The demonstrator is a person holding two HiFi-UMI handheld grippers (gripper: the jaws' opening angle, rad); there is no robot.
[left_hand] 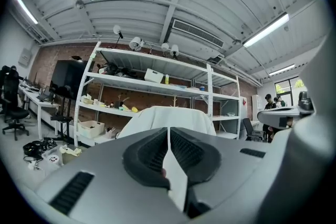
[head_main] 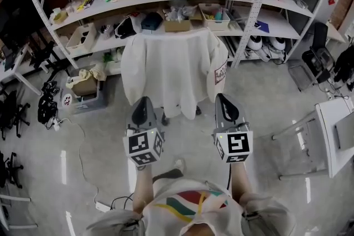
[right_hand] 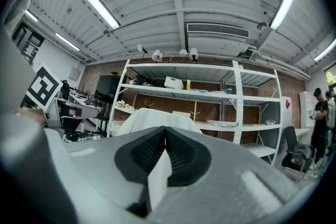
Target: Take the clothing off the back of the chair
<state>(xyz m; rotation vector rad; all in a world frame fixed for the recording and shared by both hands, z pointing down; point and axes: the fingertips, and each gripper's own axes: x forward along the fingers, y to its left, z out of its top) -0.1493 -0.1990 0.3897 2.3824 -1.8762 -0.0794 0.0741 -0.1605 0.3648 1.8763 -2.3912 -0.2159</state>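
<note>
White coat (head_main: 168, 72): draped over the chair (head_main: 165, 118) back, not yet taken hold of.
Left gripper (head_main: 145, 102): fingers (left_hand: 149, 155) pressed together, empty, short of the coat.
Right gripper (head_main: 224, 98): likewise closed and empty.
Remaining: the whole removal, by my judgement.

Ahead of my left gripper (head_main: 144, 100) and right gripper (head_main: 222, 96), the white clothing (head_main: 171, 72) hides the chair (head_main: 165, 118) except its dark feet. Shelf clutter (head_main: 177, 25) beyond is too small to name.

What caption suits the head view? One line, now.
Left gripper and right gripper, both shut and empty, face the white garment draped over a chair.
</note>
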